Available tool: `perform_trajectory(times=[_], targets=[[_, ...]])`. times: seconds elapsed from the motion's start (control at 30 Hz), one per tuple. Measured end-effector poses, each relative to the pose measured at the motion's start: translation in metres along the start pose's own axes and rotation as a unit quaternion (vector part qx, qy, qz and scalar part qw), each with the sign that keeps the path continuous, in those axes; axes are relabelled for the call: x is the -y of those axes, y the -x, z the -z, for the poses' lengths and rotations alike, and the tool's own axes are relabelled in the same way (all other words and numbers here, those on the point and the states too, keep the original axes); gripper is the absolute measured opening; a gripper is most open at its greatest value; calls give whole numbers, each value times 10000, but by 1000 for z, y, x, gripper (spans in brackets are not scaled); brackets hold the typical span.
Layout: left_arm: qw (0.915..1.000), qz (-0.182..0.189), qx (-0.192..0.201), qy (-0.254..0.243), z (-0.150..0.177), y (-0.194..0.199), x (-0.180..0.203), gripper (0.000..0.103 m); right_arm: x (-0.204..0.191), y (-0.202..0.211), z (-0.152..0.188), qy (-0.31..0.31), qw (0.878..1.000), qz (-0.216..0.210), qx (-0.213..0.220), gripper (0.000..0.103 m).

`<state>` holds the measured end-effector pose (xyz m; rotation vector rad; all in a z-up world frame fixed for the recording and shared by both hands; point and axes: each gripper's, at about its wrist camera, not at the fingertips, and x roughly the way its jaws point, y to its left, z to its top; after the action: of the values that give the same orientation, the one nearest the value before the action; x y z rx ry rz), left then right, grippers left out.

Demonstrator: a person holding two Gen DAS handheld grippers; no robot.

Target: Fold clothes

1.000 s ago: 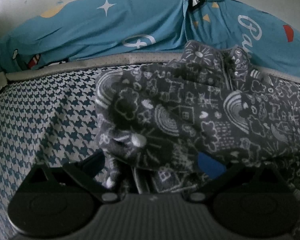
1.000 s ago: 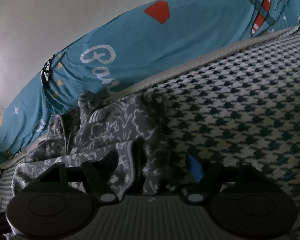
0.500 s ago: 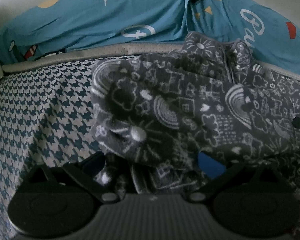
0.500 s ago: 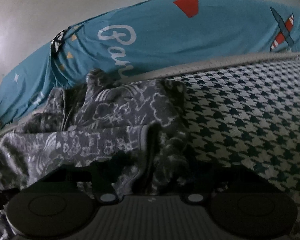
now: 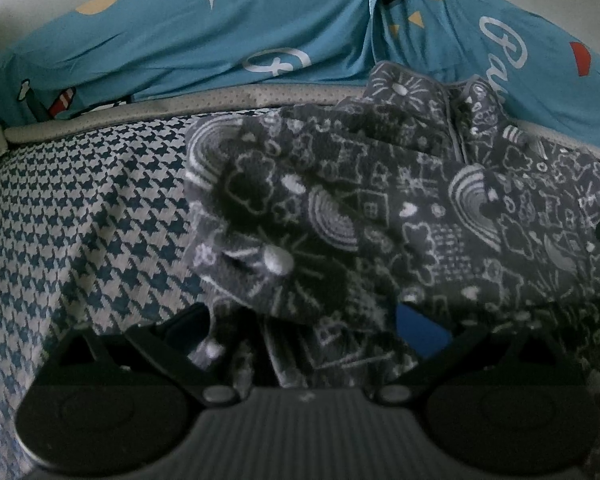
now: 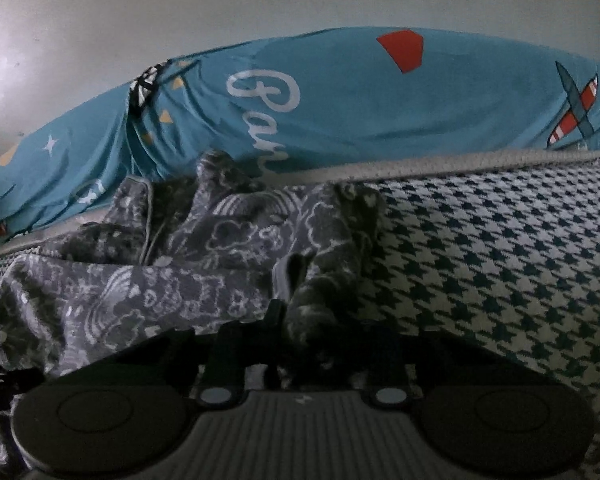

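Your right gripper [image 6: 300,332] is closing on a fold of the grey patterned garment [image 6: 204,276], which lies bunched by the far edge of the houndstooth mattress [image 6: 500,264]. Your left gripper [image 5: 300,332] stands wide around cloth. Pinch 1 layer only.

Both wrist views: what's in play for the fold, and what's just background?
In play:
- dark grey doodle-print fleece garment, crumpled on the bed
- left gripper, open, garment bunched between its fingers
- right gripper, closing on a garment fold

Background:
- navy-and-white houndstooth bed cover
- teal cartoon-print bedding along the far edge
- pale wall
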<state>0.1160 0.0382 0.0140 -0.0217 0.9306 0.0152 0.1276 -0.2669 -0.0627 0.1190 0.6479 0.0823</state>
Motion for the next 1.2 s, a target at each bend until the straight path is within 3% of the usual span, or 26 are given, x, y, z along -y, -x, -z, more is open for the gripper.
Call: perform_trajectory(times=[0.23,0.37,0.47,0.6,0.73,0.87,0.9,1.03,1.2], targets=[[10000,-55,-12,-2,5,2,-2,103,1,13,-4,-136,9994,-192,238,25],[10000,-59,-27,30,6,2,-3,103,6,5,-1,-269,9995,-172,66,26],[10000,-65,-20,35,6,2,-3,103,13,1,0,-438,9989,-140,-35,32],[10000,-77,-4,45,5,1,-3,103,19,-1,2,-494,9986,-110,-116,54],[9999,-88,0,63,4,1,-3,103,25,-7,6,-615,9978,15,-260,63],[9999,-100,1,77,4,0,-2,103,28,-9,9,-661,9975,-27,-245,65],[9999,-102,1,77,4,0,-2,103,28,-9,10,-657,9976,-39,-233,64],[9999,-136,29,72,5,2,-2,103,22,-8,10,-496,9983,-216,-201,33],[9997,-192,95,86,5,7,-7,103,10,-1,6,-371,9992,-158,-70,26]])
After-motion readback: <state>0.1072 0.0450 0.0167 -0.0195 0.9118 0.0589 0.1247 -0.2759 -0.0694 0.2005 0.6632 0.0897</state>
